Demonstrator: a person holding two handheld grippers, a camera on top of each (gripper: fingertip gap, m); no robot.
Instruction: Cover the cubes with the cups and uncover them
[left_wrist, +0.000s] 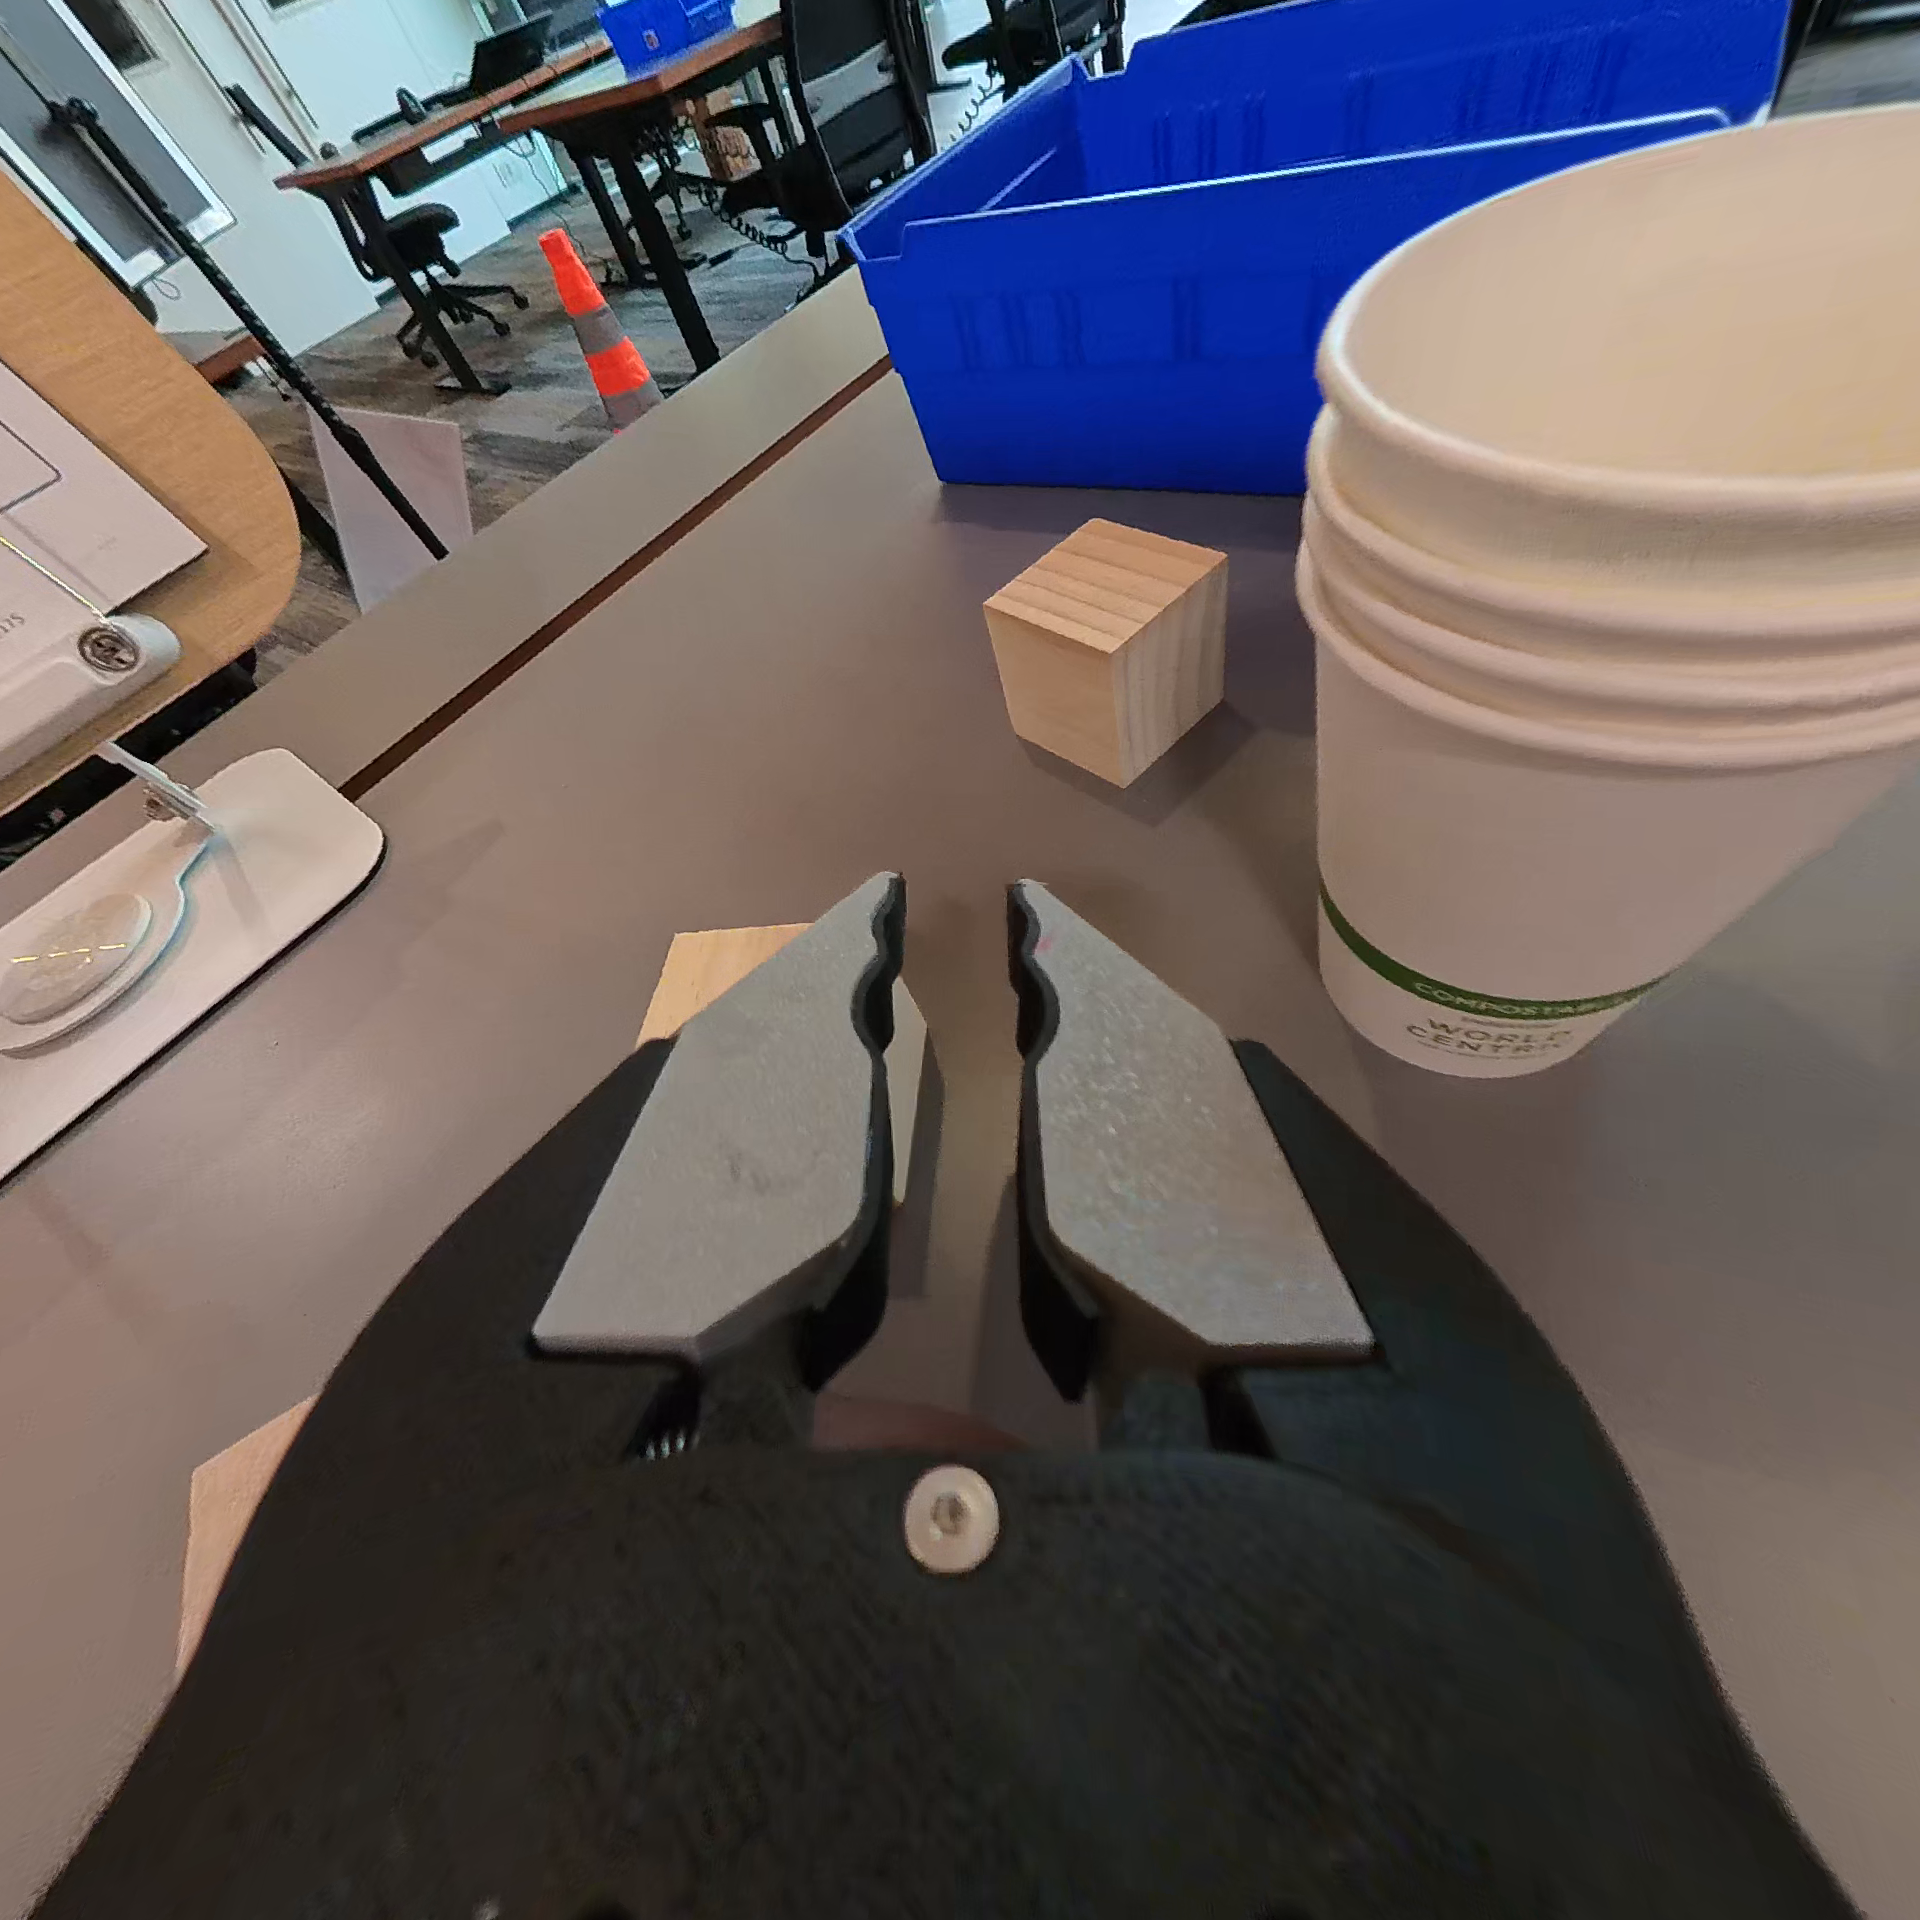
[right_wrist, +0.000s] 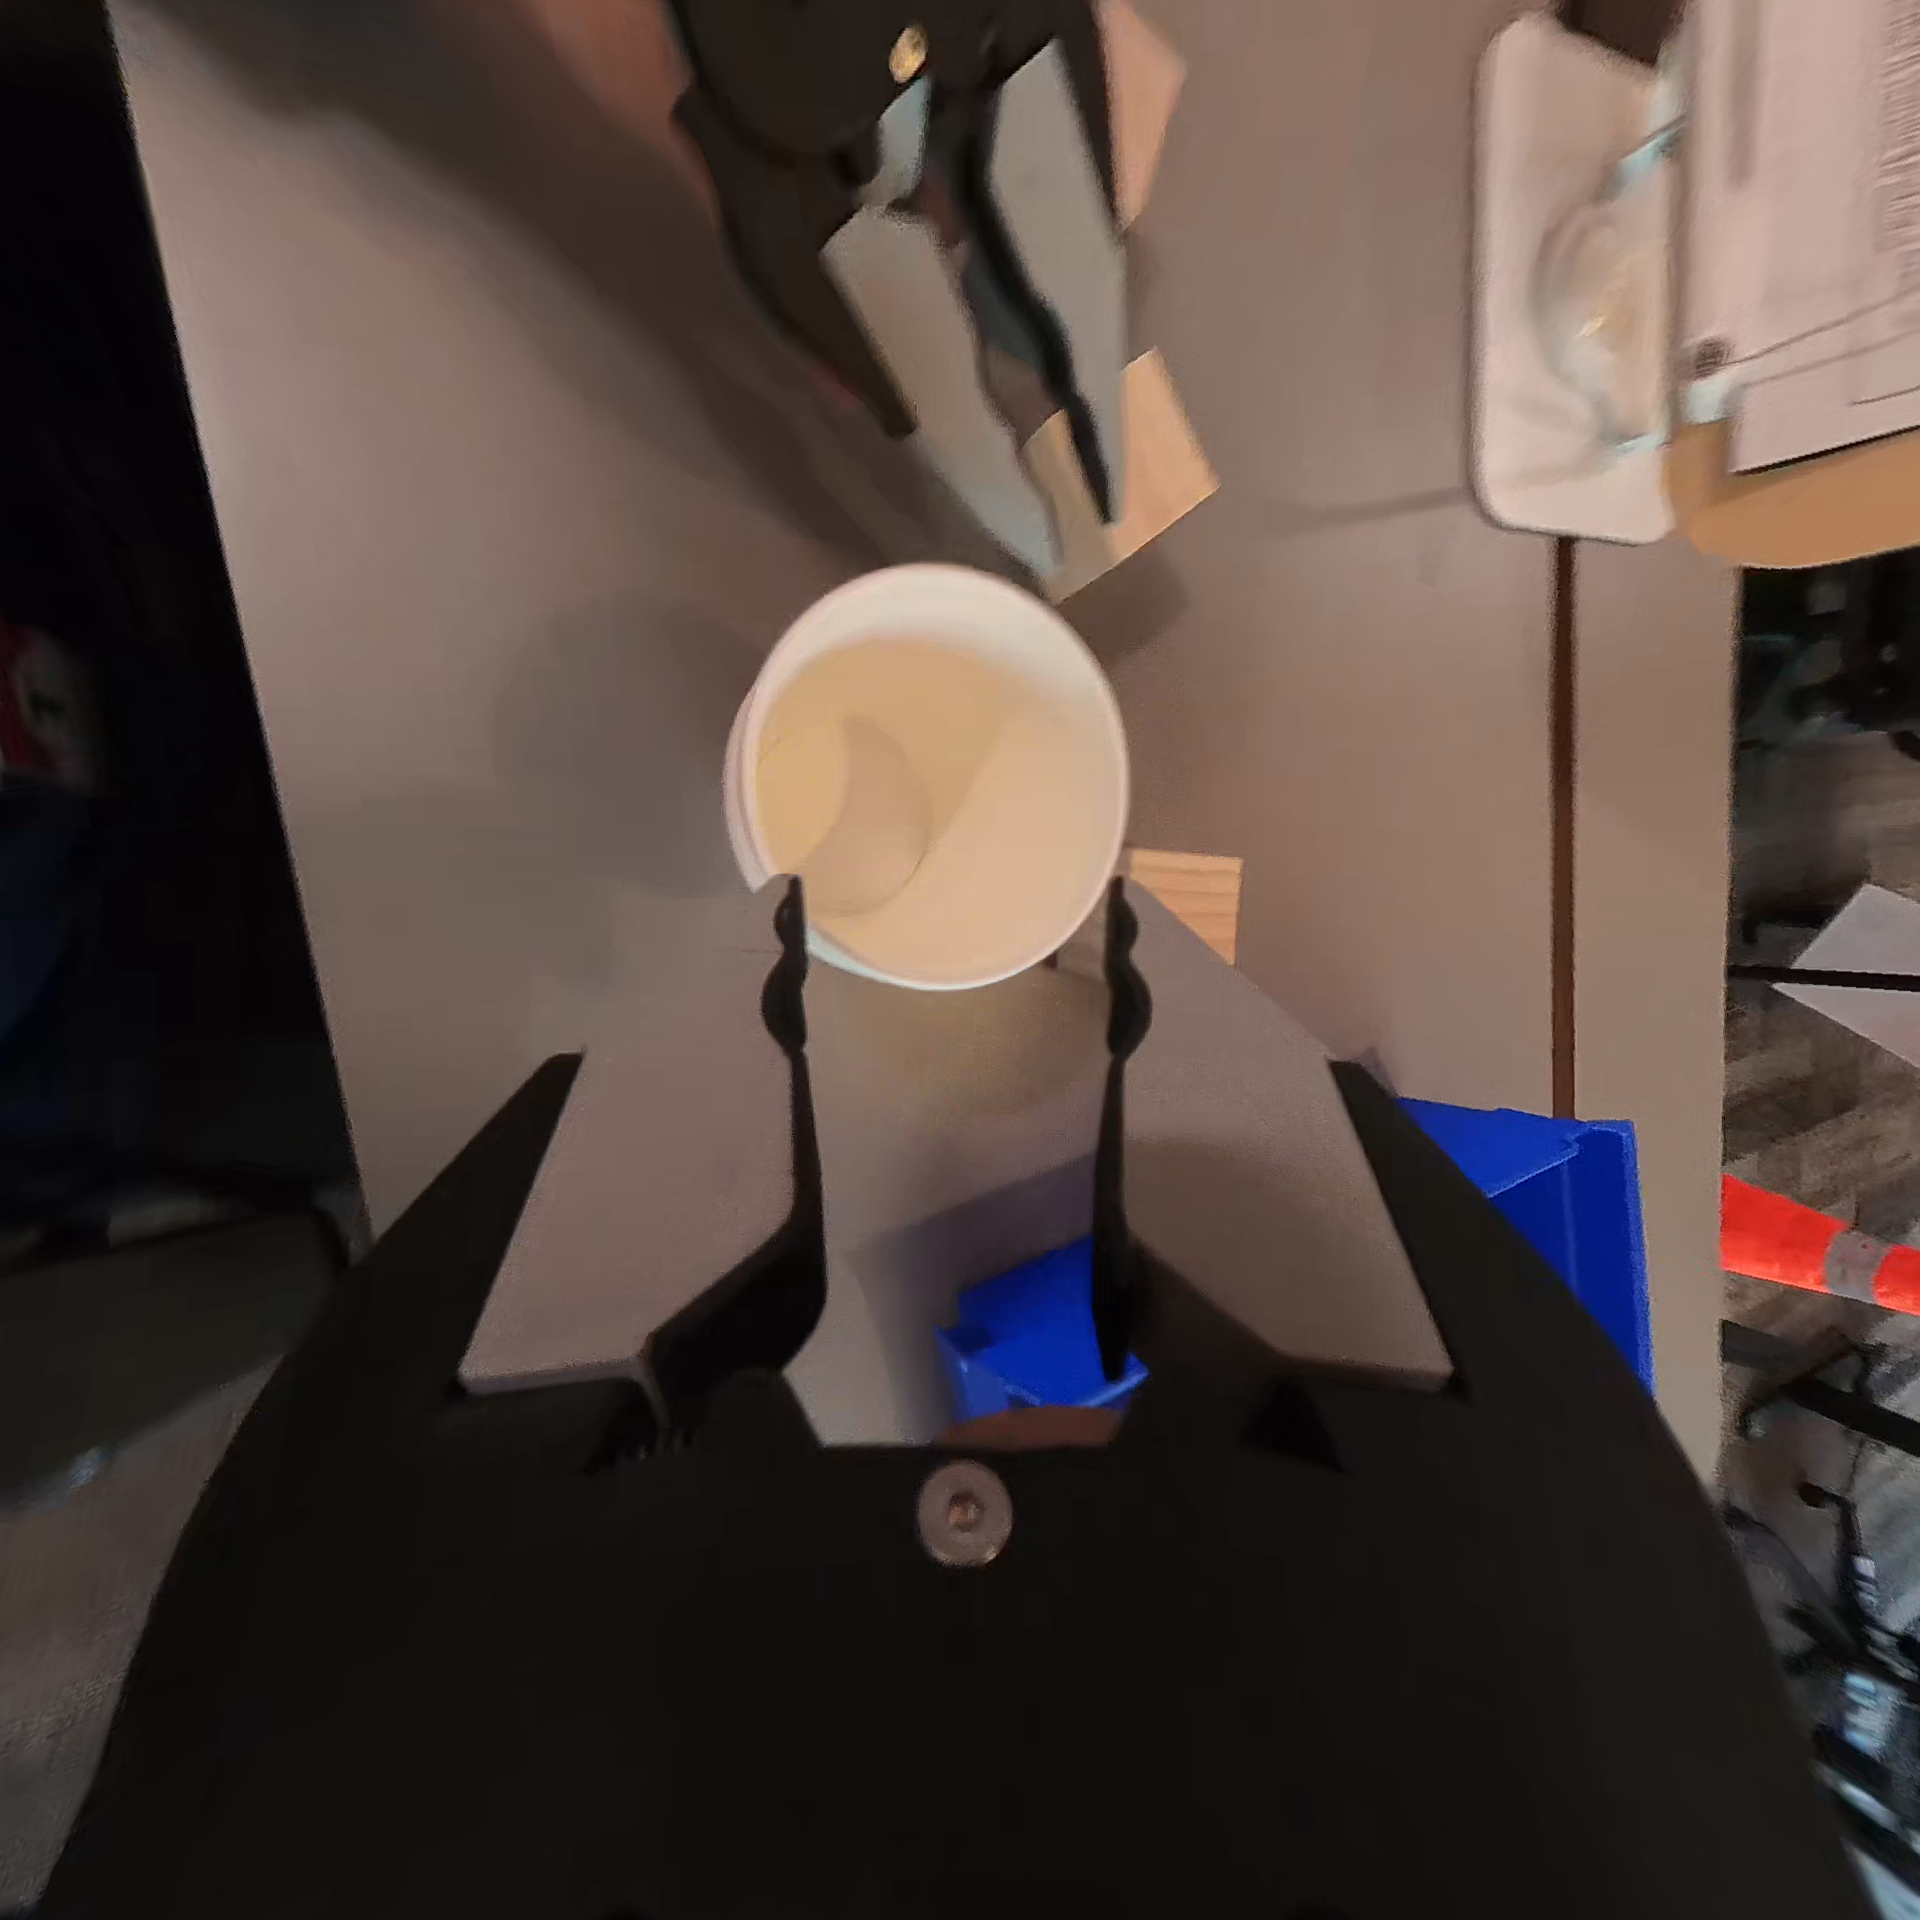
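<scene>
Item 1, tabletop (left_wrist: 623, 675): grey-brown, carries every task thing; 2 blue bins (left_wrist: 1091, 343) stand at its far edge, at 1 o'clock in the left wrist view.

Item 2, stack of paper cups (left_wrist: 1538, 748): white, nested, mouth up, leaning; at 3 o'clock in the left wrist view. In the right wrist view the stack (right_wrist: 935, 779) shows as an open mouth at 12 o'clock, just past the fingertips.

Item 3, right gripper (right_wrist: 951, 904): open wide, above the stack, its 2 fingertips either side of the near rim, holding nothing. Whether they touch the rim cannot be told through the blur.

Item 4, left gripper (left_wrist: 954, 904): jaws narrowly parted on bare air, gripping nothing, low over the tabletop.

Item 5, wooden cubes: 1 cube (left_wrist: 1107, 649) stands uncovered at 12 o'clock beyond the left fingertips, beside the stack. A second cube (left_wrist: 717, 966) lies under the left gripper at 10 o'clock of its tips. A third wooden piece (left_wrist: 234, 1527) shows at 8 o'clock.

Handling judgement: the step in hand appears to be taking 1 cup off the stack. Pinch only the top cup's wall below its rim, lightly, since paper crushes. Lift straight along the stack's lean so the lower cups stay down; the left gripper could steady them.
</scene>
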